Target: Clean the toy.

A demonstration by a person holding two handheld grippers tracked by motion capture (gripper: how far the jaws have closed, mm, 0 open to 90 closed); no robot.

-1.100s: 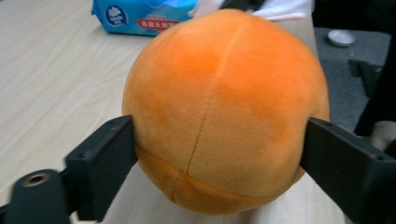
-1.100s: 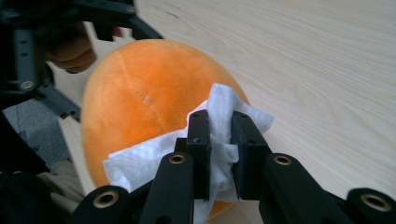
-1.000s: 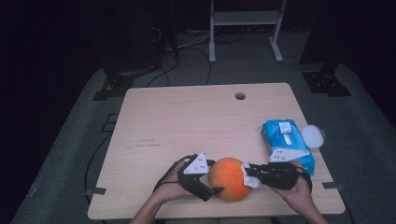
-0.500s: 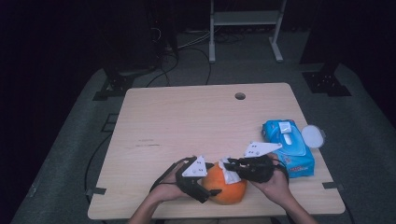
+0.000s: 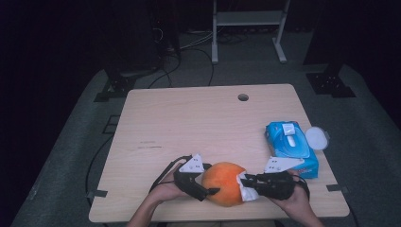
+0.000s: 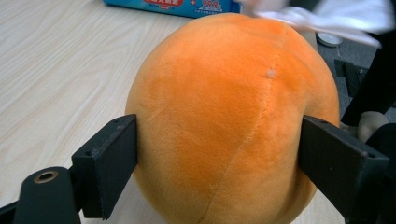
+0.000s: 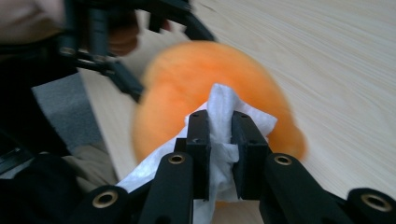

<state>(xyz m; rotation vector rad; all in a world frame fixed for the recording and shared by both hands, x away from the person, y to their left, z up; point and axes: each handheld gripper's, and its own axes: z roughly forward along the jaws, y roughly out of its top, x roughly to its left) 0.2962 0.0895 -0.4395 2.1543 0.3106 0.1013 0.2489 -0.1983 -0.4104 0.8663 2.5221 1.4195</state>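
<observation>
**Wiping a soft plush ball that is held at the table's near edge**

The room is dark, with a grey floor and a white metal stand at the back. A light wooden table (image 5: 208, 123) takes the middle of the high view. On its right side lies a blue pack of wet wipes (image 5: 289, 145), and a round white lid (image 5: 317, 138) sits just beside it.

At the near edge rests the orange plush ball (image 5: 226, 183), between the two grippers. The left gripper (image 5: 208, 191) clamps it: its jaws have just been closing, and in the left gripper view the pads press on both flanks of the ball at its widest part. The right gripper (image 5: 246, 182) is clenched on a crumpled white wipe (image 7: 223, 122) and holds it against the ball's right side.

I judge the ball to be light, soft and squashy, with a furry cover that does not slip but yields under pressure. The best hold is across its middle, as now, firm enough that the wiping does not roll it. The wipe is thin and limp, so it should be pinched in a bunch.
</observation>
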